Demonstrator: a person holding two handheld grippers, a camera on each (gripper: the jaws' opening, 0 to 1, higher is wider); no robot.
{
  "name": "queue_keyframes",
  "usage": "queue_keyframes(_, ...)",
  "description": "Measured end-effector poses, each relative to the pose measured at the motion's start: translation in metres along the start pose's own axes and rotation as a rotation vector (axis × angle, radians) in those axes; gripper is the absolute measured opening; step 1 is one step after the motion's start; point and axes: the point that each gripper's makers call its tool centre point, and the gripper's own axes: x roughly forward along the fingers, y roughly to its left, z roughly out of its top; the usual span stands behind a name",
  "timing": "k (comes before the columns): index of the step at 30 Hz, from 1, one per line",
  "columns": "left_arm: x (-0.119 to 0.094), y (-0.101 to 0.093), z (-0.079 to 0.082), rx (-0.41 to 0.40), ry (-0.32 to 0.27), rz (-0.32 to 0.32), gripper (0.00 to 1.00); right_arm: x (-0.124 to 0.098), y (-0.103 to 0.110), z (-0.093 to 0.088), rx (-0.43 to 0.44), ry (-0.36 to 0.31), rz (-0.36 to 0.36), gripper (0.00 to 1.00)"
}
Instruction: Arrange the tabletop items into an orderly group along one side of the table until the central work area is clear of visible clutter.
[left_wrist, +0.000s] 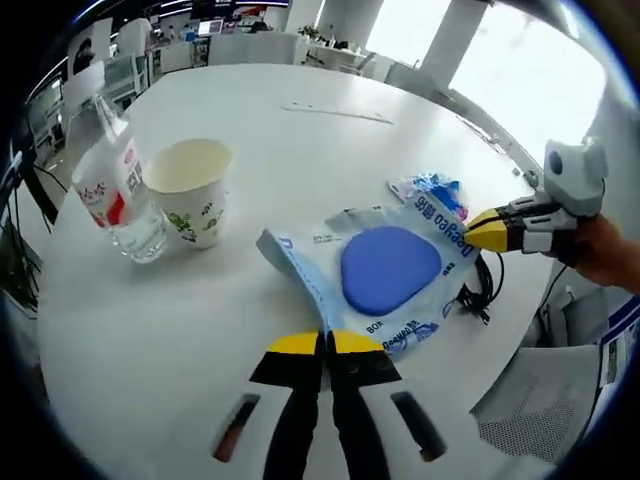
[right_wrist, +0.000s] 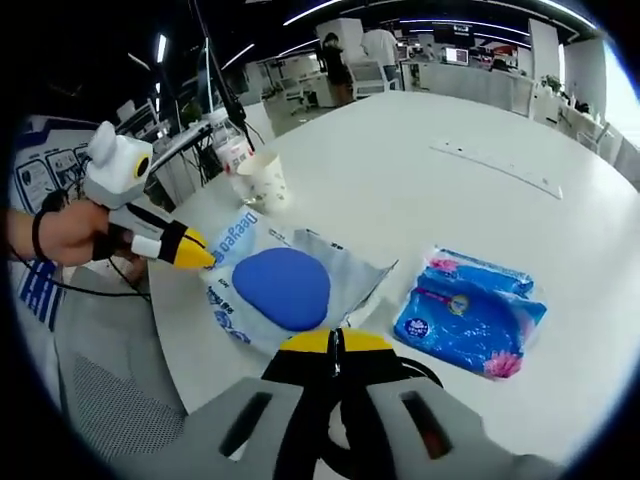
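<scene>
A clear printed plastic bag (left_wrist: 420, 262) (right_wrist: 352, 268) holding a blue oval pad (left_wrist: 388, 268) (right_wrist: 282, 287) lies near the table's edge. My left gripper (left_wrist: 323, 343) (right_wrist: 198, 256) is shut, pinching one edge of the bag. At the opposite edge my right gripper (right_wrist: 335, 342) (left_wrist: 484, 231) is likewise shut on it. A blue tissue pack (left_wrist: 432, 190) (right_wrist: 470, 312) lies beside the bag. Farther along stand a white paper cup (left_wrist: 193, 192) (right_wrist: 263, 180) and a clear water bottle (left_wrist: 118, 195) (right_wrist: 229, 146), close together.
The big round white table (left_wrist: 300, 150) (right_wrist: 420, 190) also carries a thin pale strip (left_wrist: 335, 112) (right_wrist: 495, 160) toward the far side. A grey mesh chair (left_wrist: 530, 405) (right_wrist: 110, 385) stands at the near edge, with a black cable (left_wrist: 482, 288) hanging there.
</scene>
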Motion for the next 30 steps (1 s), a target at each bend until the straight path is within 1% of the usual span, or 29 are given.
queue_keyframes(10,0.01,0.01,0.01,0.041,0.014,0.01,0.0,0.007,-0.003,0.008,-0.003,-0.002,-0.007,0.0)
queue_keyframes(18,0.021,0.023,0.022,0.023,0.012,0.024,0.0,0.017,-0.011,0.011,0.002,0.01,-0.005,0.0)
queue_keyframes(20,0.025,0.025,0.024,0.024,0.016,0.026,0.0,0.02,-0.013,0.011,0.02,0.009,-0.004,0.0)
queue_keyframes(24,0.03,0.028,0.023,0.036,0.029,0.029,0.0,0.027,-0.016,0.009,0.062,0.008,-0.002,0.0)
queue_keyframes(27,0.033,0.03,0.021,0.049,0.041,0.035,0.0,0.031,-0.015,0.007,0.062,0.014,0.002,0.0)
queue_keyframes(30,0.034,0.032,0.018,0.053,0.051,0.038,0.0,0.033,-0.015,0.001,0.057,0.033,0.002,0.0)
